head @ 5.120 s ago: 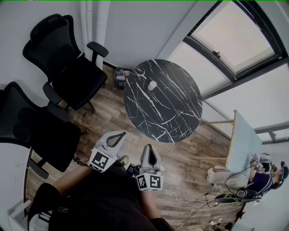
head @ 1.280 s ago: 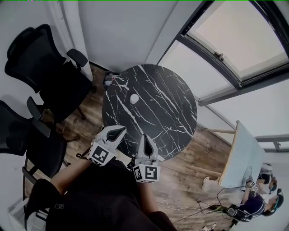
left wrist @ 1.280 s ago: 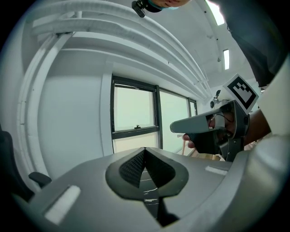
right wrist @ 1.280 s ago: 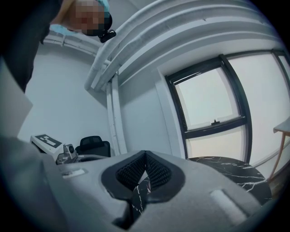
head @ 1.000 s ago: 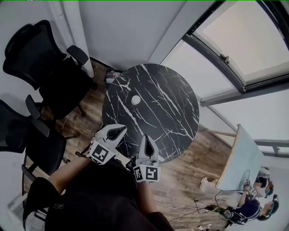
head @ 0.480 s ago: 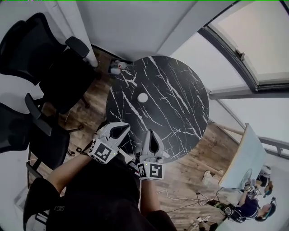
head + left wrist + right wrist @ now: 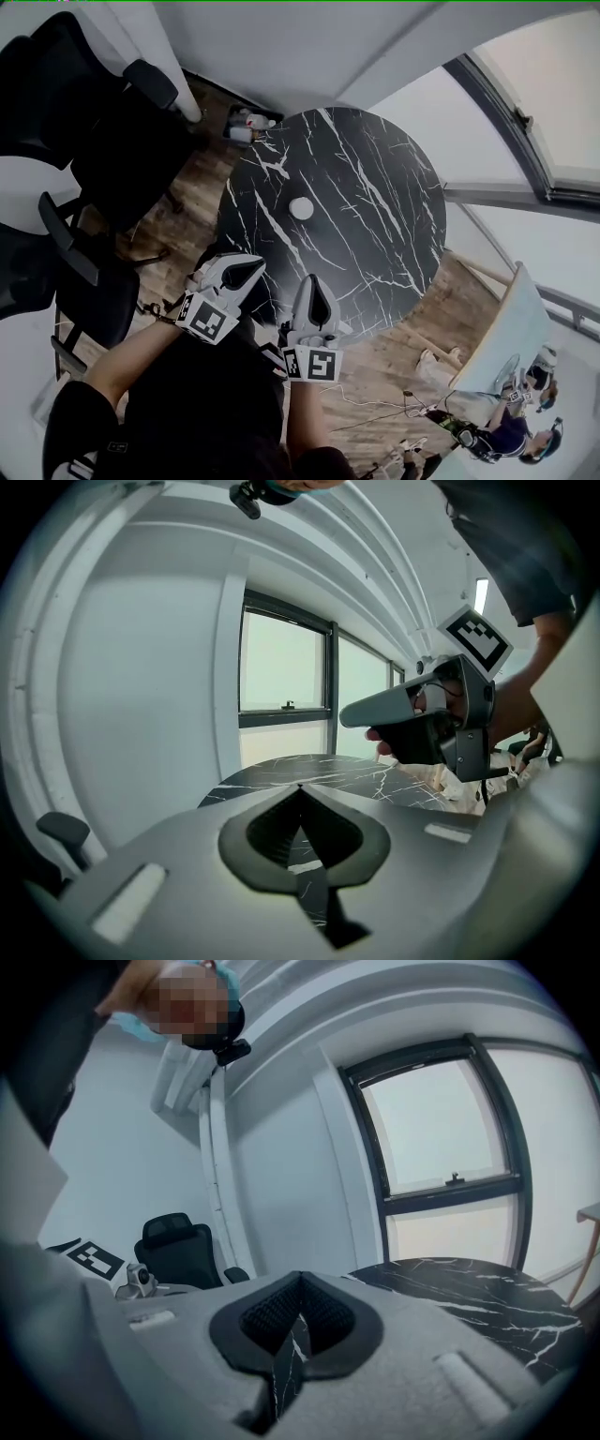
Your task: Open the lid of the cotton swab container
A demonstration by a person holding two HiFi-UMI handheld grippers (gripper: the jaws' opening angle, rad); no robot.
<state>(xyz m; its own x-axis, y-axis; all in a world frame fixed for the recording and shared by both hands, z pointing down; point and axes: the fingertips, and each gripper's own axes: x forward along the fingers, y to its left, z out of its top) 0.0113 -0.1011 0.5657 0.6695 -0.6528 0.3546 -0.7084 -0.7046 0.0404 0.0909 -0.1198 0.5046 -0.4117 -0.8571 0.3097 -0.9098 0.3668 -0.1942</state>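
cotton swab container (image 7: pixel 301 207): seen upright on counter (image 7: pixel 375 234), lid too small to be made out | left claw (image 7: pixel 248 270), right claw (image 7: pixel 314 287): pressed together, empty

Table top (image 7: pixel 375 216): black stone-look slab with white veining, smooth, slight sheen. Floor (image 7: pixel 394 366): wood-grain planks, matt. Office chairs (image 7: pixel 122 141): black, matt upholstery. Left gripper (image 7: pixel 251 269) and right gripper (image 7: pixel 314 283): grey matt plastic shells; pads (image 7: pixel 270 1314) black, finely ribbed. Cotton swab container (image 7: pixel 301 208): white, smooth.
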